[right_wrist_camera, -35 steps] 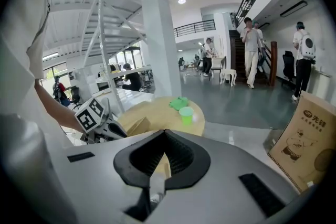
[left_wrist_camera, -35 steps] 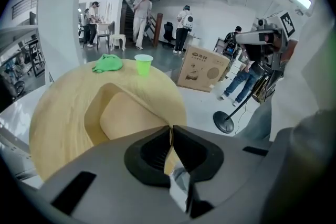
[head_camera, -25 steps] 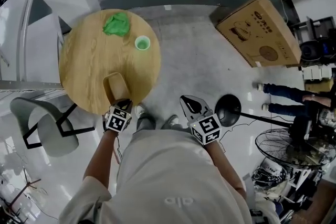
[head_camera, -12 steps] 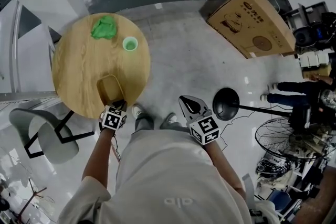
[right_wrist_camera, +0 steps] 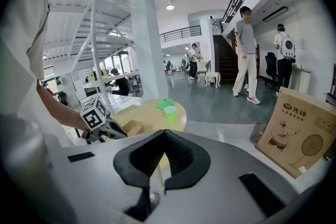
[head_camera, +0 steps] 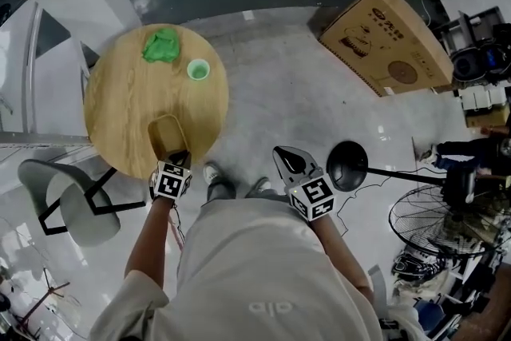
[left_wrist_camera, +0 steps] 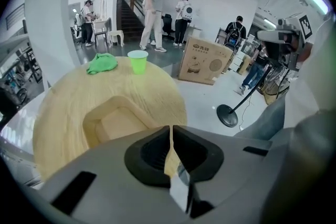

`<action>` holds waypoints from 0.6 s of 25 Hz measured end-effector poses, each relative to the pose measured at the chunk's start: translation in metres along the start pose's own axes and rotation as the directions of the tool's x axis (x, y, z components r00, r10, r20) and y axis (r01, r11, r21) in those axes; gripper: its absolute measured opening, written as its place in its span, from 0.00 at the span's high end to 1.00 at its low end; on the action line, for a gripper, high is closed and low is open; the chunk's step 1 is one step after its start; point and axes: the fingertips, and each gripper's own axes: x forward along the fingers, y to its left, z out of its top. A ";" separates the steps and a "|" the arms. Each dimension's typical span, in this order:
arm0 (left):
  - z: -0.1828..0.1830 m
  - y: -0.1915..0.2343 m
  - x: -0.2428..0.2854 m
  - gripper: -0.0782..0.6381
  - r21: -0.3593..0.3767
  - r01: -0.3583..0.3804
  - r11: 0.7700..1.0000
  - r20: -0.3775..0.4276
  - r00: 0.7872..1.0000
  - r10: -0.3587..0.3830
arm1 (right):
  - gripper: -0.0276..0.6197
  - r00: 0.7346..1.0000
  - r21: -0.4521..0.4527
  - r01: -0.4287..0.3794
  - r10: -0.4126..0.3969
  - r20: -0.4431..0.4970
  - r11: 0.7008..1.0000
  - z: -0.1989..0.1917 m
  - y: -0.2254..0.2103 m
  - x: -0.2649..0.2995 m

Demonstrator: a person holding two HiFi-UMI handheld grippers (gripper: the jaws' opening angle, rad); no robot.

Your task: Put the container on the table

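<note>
Cardboard box (right_wrist_camera: pixel 294 136) on floor, right of & beyond right claw (right_wrist_camera: pixel 164 132): brand "先锋" in dark print nr top-left of its face, w/ a fan drawing nearby. Other print on box too small to read.

Glossy grey floor (head_camera: pixel 287 100) (cardboard box (head_camera: pixel 389 38), fan stand (head_camera: pixel 348 166) nearby).

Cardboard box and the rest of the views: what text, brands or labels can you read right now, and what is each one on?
"先锋": on the cardboard box, next to a round logo above a fan drawing; that is how it appears to read in the right gripper view.
Other print on the box: too small to read.
"alo", roughly: pale mark on the person's shirt.
Left marker cube and right marker cube: black-and-white square patterns only, no letters.
</note>
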 end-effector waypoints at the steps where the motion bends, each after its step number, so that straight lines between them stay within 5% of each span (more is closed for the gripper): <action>1: 0.004 -0.001 -0.004 0.85 -0.004 -0.009 1.000 0.004 1.000 0.010 | 0.92 1.000 -0.003 -0.008 0.008 0.005 1.000 0.001 -0.001 -0.001; 10: 0.059 -0.027 -0.054 0.87 -0.021 -0.094 0.995 0.139 0.986 0.096 | 0.92 0.993 -0.054 -0.098 0.101 0.061 0.994 0.027 -0.004 -0.008; 15: 0.104 -0.046 -0.092 0.87 -0.028 -0.135 0.990 0.264 0.955 0.138 | 0.92 0.980 -0.099 -0.161 0.170 0.099 0.982 0.050 0.002 -0.014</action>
